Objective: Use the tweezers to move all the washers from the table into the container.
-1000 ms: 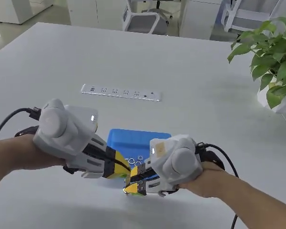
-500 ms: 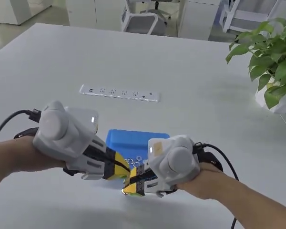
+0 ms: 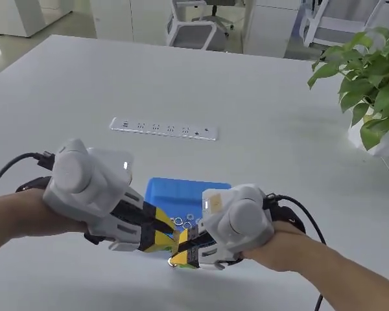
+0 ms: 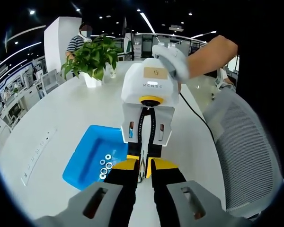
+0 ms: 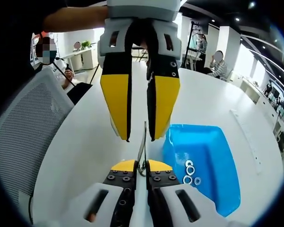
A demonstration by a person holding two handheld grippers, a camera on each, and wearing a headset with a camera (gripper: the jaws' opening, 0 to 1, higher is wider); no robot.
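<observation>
washers | in blue container | just beside right gripper clamping tweezers

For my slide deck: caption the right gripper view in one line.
Right gripper shut on the tweezers, pointing at the left gripper, beside a blue container holding several washers.

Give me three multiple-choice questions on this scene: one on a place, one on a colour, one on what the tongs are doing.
1. Where do the washers lie? A on the power strip; B in the blue tray; C beside the plant.
2. What colour are the tongs' tips? A red; B green; C yellow.
3. What are the right gripper's tongs doing? A gaping empty; B shut on the tweezers; C gripping a washer.
Answers: B, they lie on the tray's floor. C, yellow shows at the ends of both pairs. B, the tweezers stand clamped between them.
</observation>
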